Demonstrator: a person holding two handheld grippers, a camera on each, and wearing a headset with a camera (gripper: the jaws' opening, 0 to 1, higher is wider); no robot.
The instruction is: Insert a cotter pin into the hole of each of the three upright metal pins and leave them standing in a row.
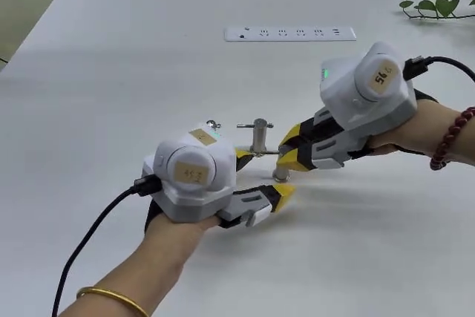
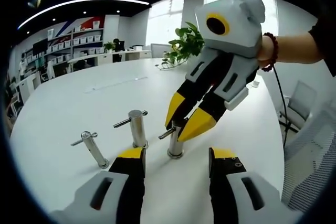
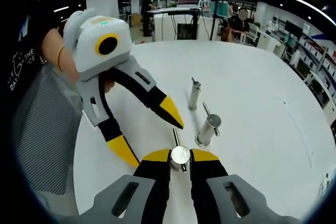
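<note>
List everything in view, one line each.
table: 1, white, under everything
metal pins: 3, silver, in a row on the table
cotter pins: 3, silver, one through each metal pin's top
power strip: 1, white, far side of table
plant: 1, green, far right table edge
bangle: 1, gold, left wrist
bead bracelet: 1, dark red, right wrist
left gripper: 1, white with yellow-black jaws, open, beside the pins
right gripper: 1, same colours, shut on the end metal pin's top
</note>
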